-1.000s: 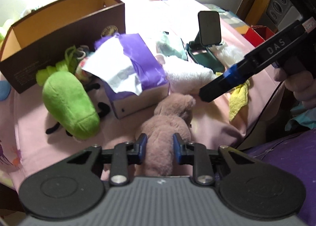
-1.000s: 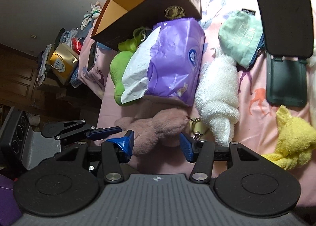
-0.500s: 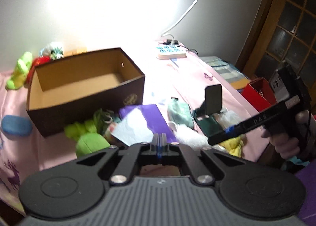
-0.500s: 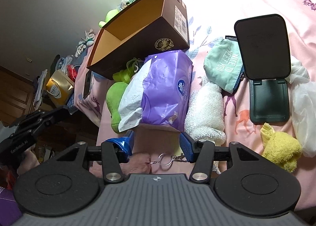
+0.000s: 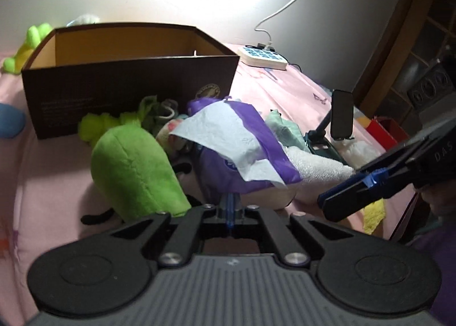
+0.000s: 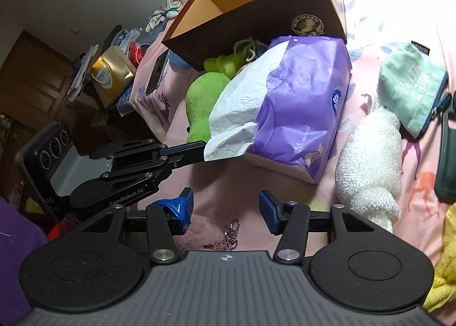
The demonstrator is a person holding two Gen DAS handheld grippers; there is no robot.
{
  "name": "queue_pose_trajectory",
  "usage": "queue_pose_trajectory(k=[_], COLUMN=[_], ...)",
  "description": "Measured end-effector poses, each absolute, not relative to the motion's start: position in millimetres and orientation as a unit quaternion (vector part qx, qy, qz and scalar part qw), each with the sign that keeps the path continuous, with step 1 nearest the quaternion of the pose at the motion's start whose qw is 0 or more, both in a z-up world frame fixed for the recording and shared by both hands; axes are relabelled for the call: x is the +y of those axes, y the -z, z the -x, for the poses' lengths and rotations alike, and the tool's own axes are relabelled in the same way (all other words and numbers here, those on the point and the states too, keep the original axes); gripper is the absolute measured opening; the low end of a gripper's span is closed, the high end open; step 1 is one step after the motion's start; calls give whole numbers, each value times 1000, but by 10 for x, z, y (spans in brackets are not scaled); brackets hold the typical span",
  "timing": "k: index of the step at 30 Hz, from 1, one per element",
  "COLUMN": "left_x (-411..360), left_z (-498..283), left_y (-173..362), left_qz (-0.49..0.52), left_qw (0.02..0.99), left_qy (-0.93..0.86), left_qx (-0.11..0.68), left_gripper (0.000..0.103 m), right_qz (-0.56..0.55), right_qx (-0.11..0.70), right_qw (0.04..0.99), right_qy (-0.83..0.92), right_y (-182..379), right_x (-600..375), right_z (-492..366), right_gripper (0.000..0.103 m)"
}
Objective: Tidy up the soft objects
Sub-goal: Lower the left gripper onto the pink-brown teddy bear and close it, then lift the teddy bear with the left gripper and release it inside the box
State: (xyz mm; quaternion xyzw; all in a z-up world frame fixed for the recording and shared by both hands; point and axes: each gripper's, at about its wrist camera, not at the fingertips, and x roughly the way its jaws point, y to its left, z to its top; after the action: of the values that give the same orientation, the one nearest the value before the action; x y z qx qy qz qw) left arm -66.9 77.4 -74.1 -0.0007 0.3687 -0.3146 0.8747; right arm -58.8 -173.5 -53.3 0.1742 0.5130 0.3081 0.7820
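two grippers over the bed: left gripper closed and empty, right gripper open above the pink plush; centre it before squeezing, then go for the brown box.

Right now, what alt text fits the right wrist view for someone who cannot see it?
The right gripper is open above a pink bedspread, a pink plush with a metal clasp just below its fingers. Ahead lie a purple tissue pack, a green plush, a white towel and an open brown box; the closed left gripper reaches in from the left.
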Motion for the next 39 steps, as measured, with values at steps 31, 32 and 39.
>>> queue_pose_trajectory(k=[31, 32, 39], left_x=[1093, 1075, 984], left_z=[651, 644, 680], left_y=[1107, 1074, 922], left_qz=[-32, -40, -81], left_qw=[676, 676, 681], left_qy=[445, 446, 462], left_qx=[586, 586, 563], left_gripper=[58, 56, 46], right_qz=[-177, -177, -193], right_qx=[538, 539, 548], right_qw=[774, 774, 771], right_qy=[-285, -282, -260], right_y=[618, 621, 666], right_x=[-1807, -1810, -1857], right_z=[726, 730, 791], right_gripper=[36, 36, 36])
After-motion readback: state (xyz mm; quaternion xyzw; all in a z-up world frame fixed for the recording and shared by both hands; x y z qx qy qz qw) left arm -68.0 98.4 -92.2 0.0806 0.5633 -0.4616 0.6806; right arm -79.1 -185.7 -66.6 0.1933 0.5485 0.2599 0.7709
